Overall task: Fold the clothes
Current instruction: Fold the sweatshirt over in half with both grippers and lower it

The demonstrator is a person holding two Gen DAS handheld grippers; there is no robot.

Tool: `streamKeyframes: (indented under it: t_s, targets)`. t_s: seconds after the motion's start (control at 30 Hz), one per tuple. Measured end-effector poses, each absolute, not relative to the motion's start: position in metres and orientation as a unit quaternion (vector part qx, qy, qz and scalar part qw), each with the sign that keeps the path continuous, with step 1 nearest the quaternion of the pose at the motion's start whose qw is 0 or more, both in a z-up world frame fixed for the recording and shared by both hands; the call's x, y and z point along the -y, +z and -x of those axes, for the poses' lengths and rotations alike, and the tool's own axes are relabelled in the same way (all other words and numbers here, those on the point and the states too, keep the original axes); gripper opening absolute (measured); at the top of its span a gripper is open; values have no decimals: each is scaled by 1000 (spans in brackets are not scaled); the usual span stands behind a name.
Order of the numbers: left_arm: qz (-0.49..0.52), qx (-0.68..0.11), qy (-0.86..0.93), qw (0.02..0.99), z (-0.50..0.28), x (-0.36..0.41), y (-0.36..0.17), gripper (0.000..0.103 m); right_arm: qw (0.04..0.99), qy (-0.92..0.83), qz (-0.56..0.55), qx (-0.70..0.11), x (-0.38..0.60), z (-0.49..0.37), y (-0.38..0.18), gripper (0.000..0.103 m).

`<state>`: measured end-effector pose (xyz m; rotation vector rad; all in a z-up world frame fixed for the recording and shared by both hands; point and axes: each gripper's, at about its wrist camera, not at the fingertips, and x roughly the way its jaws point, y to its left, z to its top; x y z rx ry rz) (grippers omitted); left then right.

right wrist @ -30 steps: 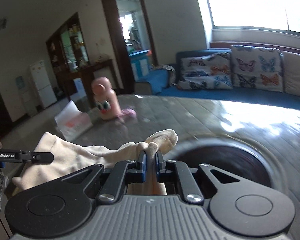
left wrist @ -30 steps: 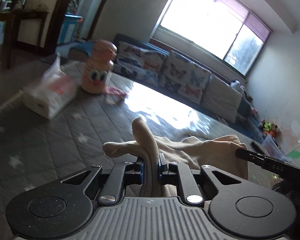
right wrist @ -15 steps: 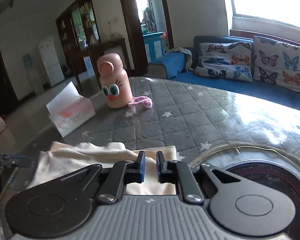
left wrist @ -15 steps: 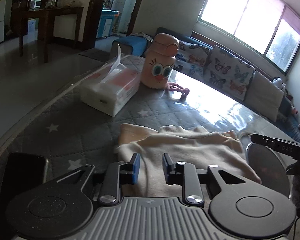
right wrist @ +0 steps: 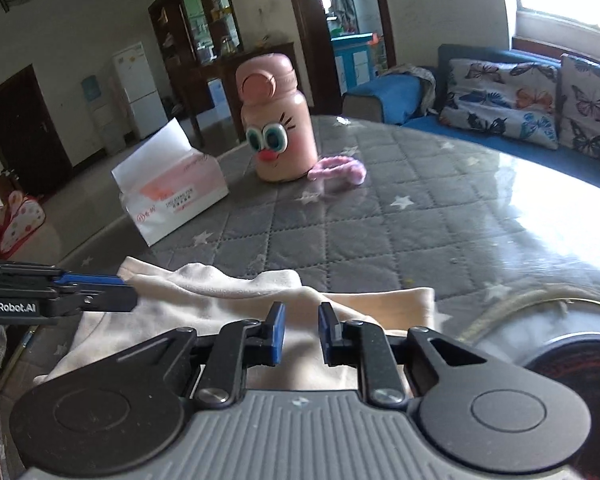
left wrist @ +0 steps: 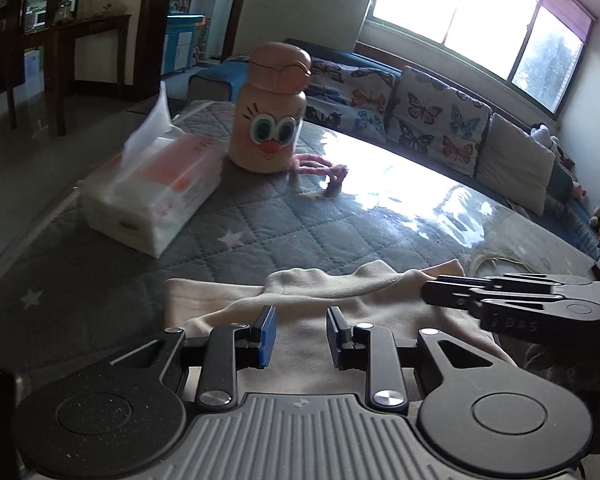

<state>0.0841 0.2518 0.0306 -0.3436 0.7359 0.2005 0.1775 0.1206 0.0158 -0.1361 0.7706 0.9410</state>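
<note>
A cream garment (left wrist: 320,292) lies folded and a little rumpled on the grey quilted table cover (left wrist: 280,232). My left gripper (left wrist: 300,328) hangs just over its near left part, open, with cloth showing under the gap but not pinched. My right gripper (right wrist: 302,326) is over the garment (right wrist: 220,300) near its right end; its jaws are opening and nothing is pressed between the blue pads. Each gripper shows in the other's view: the right gripper (left wrist: 426,294) comes in from the right, the left gripper (right wrist: 132,294) from the left, both low over the cloth.
Behind the garment stand a tissue pack (left wrist: 152,200) and a pink cartoon-face bottle (left wrist: 270,120) with a pink cord (left wrist: 320,168) beside it. A round dark hotplate (right wrist: 572,364) is set in the table right of the garment. A sofa with butterfly cushions (left wrist: 440,124) runs along the far side.
Both grippers were shut on raised folds of the garment; they came down and forward, let go, and the garment now lies on the table.
</note>
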Motion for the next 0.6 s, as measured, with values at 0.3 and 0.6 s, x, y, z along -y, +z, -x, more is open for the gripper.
streamKeyframes:
  t_s: [0.3,0.6]
  targets:
    - [149,-371,108,910,-110,-251,12,28,822,438,84,-353,-137,-183,2,18]
    - [142,-363,106,915,-103,-246,22,28,825,442,76,-345,-113,-175,26,18]
